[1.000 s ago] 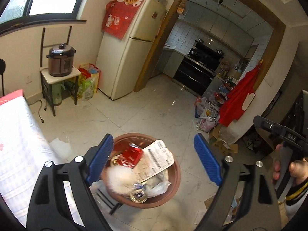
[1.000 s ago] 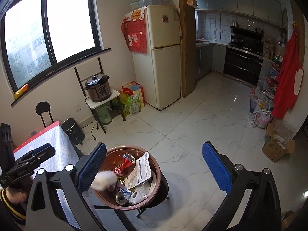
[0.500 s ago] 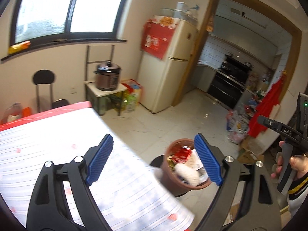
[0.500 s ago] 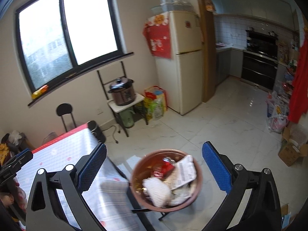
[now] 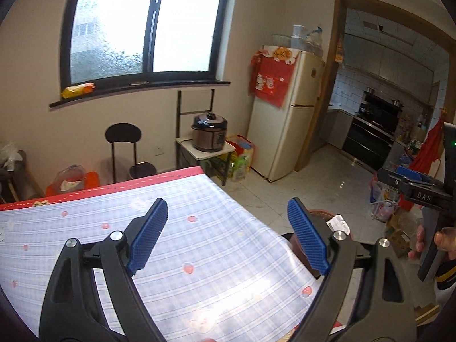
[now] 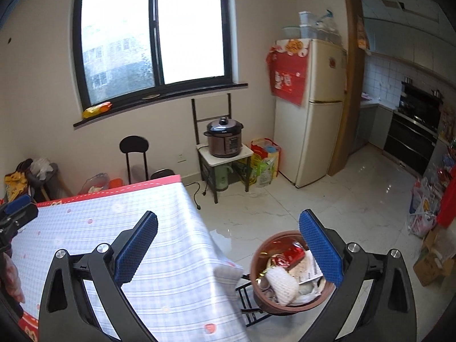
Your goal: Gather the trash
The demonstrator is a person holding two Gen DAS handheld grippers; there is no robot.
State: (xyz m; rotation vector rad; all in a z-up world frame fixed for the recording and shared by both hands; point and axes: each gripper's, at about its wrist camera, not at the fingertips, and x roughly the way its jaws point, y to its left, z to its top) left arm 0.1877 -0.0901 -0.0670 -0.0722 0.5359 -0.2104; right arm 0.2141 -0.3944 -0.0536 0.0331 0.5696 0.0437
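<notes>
Hand-held grippers, left (image 5: 225,236) and right (image 6: 228,250), tilt downward over the checked tablecloth (image 5: 199,242), jaws apart, empty.

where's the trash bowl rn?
Right wrist view, lower right: the brown trash bowl sits on a black stand just off the table corner, partly behind the right gripper.

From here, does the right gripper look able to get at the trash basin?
Probably yes: the right gripper is open and empty, and the trash basin sits uncovered beside the table corner, with nothing between.
</notes>
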